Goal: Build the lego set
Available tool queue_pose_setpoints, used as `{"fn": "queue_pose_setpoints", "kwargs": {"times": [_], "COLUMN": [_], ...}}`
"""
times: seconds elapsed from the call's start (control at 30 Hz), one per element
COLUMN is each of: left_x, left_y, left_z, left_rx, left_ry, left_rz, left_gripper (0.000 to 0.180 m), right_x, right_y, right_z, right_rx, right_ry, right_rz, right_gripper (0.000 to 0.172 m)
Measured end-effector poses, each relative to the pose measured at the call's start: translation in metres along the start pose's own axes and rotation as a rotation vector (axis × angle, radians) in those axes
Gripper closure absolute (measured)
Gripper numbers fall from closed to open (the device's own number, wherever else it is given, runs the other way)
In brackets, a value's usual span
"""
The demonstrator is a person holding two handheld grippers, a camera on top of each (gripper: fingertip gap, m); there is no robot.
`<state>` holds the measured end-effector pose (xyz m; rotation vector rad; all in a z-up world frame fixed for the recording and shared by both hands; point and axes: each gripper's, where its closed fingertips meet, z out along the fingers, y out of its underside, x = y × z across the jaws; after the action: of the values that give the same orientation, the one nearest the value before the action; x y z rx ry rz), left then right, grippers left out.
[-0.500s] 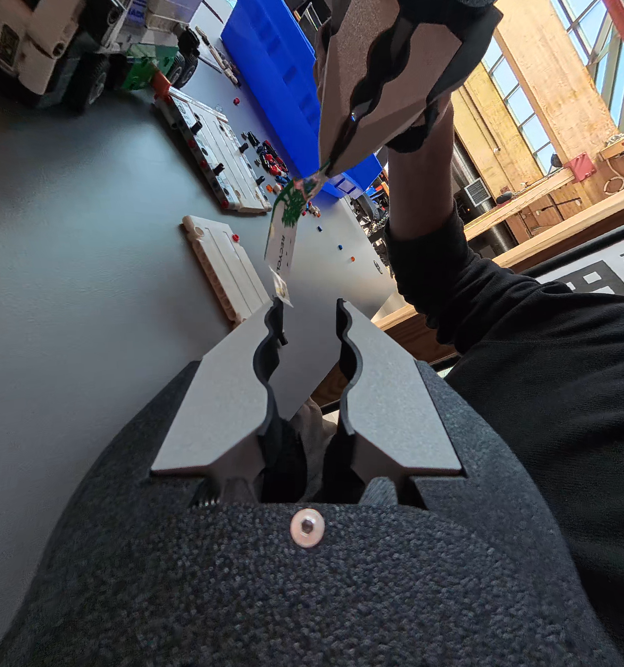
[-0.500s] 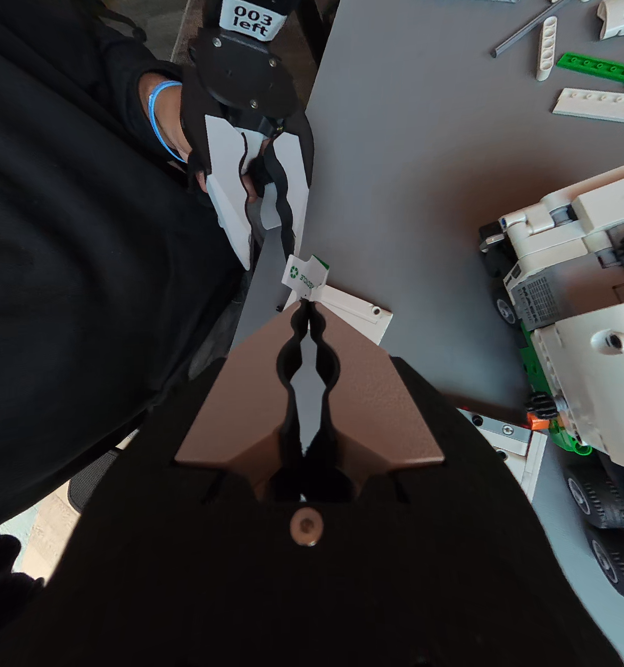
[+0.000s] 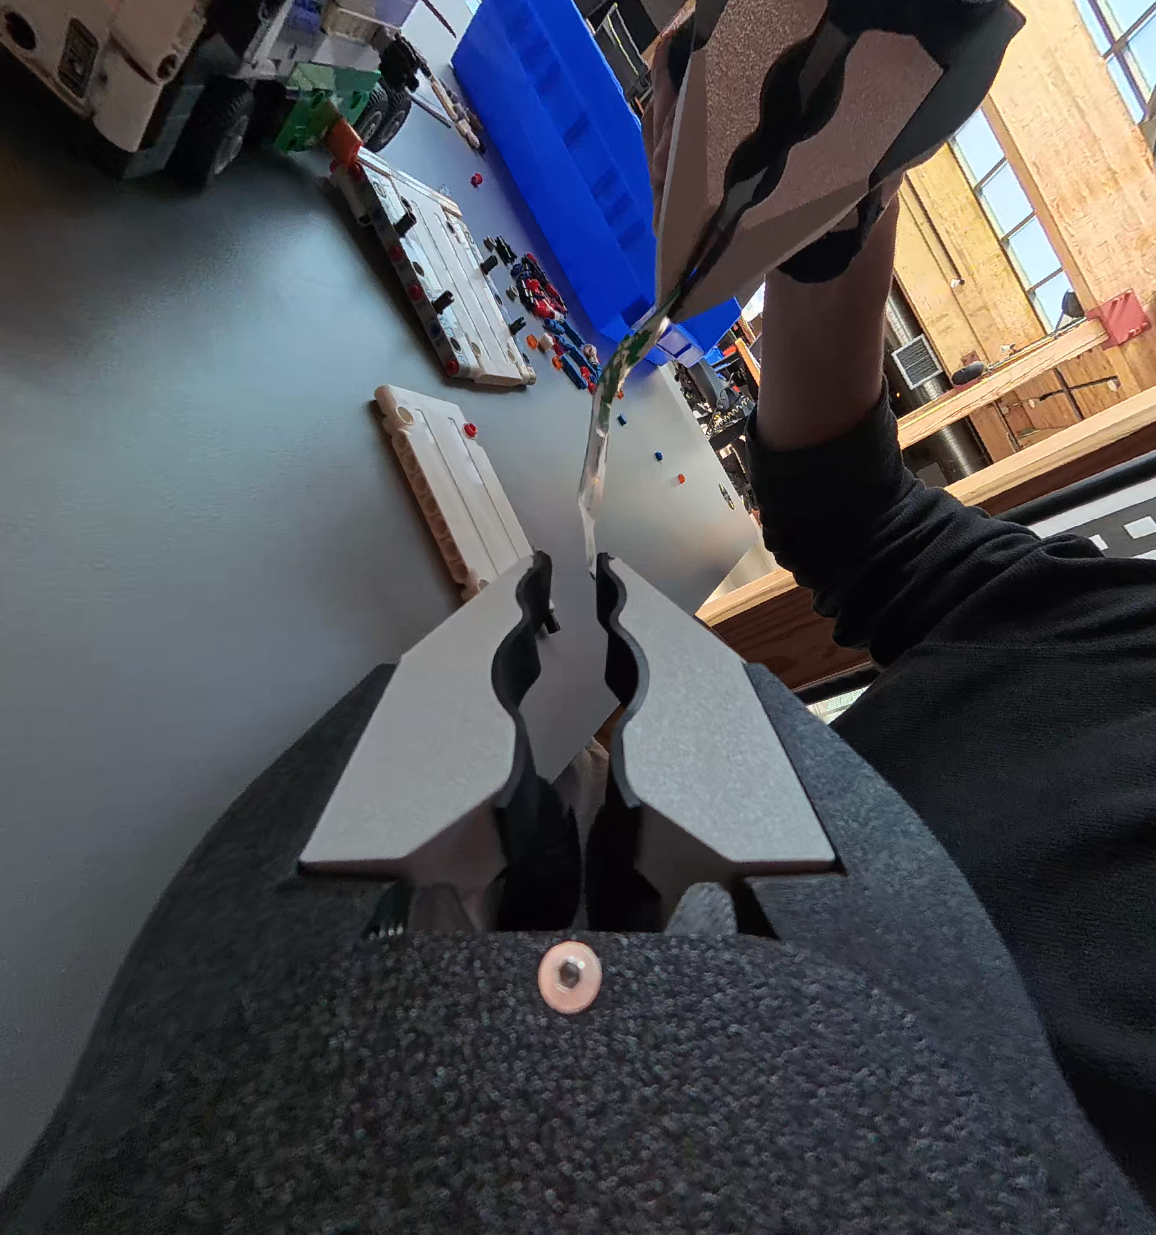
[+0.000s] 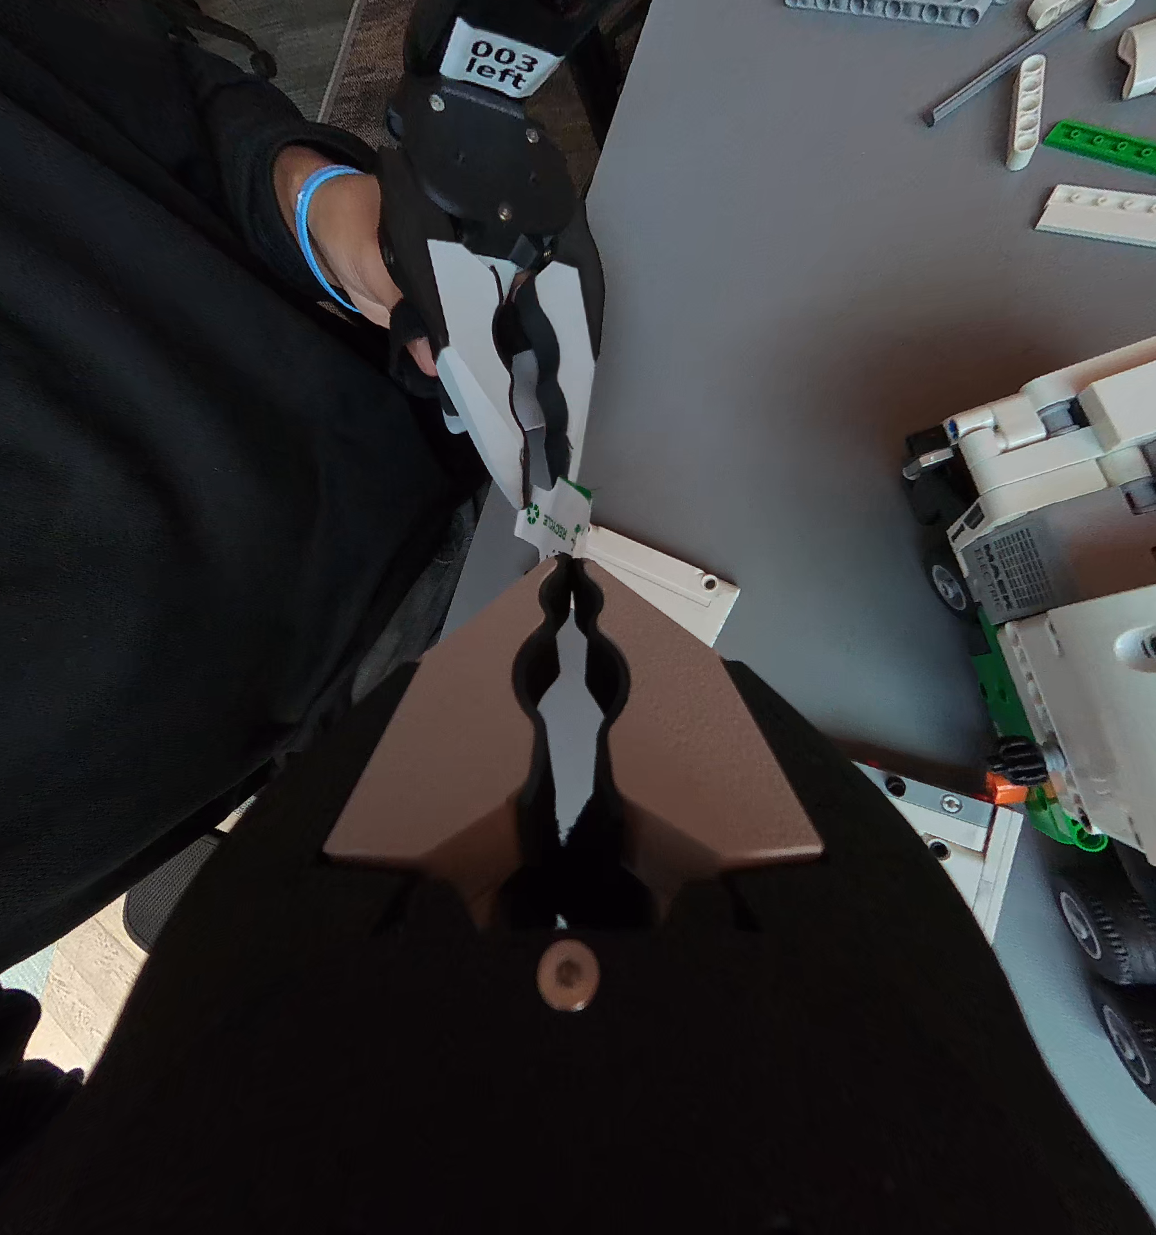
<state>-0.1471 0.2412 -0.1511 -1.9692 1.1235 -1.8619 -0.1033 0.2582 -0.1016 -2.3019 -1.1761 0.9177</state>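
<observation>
So both grippers are up at the near edge of a grey table (image 4: 795, 347), facing each other over a little white sticker with green print (image 4: 551, 520).

The right gripper (image 4: 567, 568) (the brown-fingered one) has its fingertips pinched together on one edge of that sticker, pads pressing it from both sides. Further back the wavy pads don't meet, you can see table through the gaps, but the tips are clamped. In the left wrist view the sticker shows edge-on, hanging down from those brown tips as a thin strip.

The left gripper (image 3: 571, 568), grey fingers with black pads, has its tips a little apart. The free end of the sticker reaches down to the inner edge of one fingertip (image 3: 605, 578), right at the mouth of the gap. It looks like it's touching or just about touching that one pad, but the other pad is clearly off it, so not gripped on that side.

Stuff around: a flat white brick panel (image 4: 662, 578) lies on the table right under the sticker. A mostly built white and green toy truck (image 4: 1083, 601) sits off to one side, with a longer white panel assembly studded with pins (image 3: 441, 281) beside it. A blue parts bin (image 3: 561, 154) stands at the far side, a scatter of small red, blue and black pins (image 3: 541, 301) next to it. Loose beams, including a green plate (image 4: 1116, 150), lie further off.
</observation>
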Motion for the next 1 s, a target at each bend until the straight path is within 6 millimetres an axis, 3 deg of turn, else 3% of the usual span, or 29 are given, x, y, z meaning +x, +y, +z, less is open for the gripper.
{"fn": "queue_pose_setpoints", "kwargs": {"times": [0.1,0.3,0.53,0.73,1.0], "left_x": [0.004,0.009,0.011,0.006,-0.001], "left_y": [0.001,0.007,0.018,0.015,0.011], "left_z": [0.001,0.003,0.01,0.012,0.011], "left_rx": [0.003,-0.005,-0.019,-0.047,-0.099], "left_ry": [0.017,0.036,0.032,0.02,0.027], "left_rz": [0.006,-0.028,-0.148,-0.244,-0.345], "left_gripper": [0.18,0.18,0.18,0.18,0.18], "right_x": [0.001,0.007,0.025,0.042,0.05], "right_y": [0.001,0.002,0.019,0.035,0.034], "right_z": [-0.001,-0.002,0.014,0.026,0.026], "right_rx": [0.0,0.016,-0.049,-0.047,-0.053], "right_ry": [0.004,0.031,0.163,0.263,0.276], "right_rz": [0.003,0.033,0.09,0.181,0.299], "right_gripper": [0.172,0.172,0.172,0.172,0.172]}}
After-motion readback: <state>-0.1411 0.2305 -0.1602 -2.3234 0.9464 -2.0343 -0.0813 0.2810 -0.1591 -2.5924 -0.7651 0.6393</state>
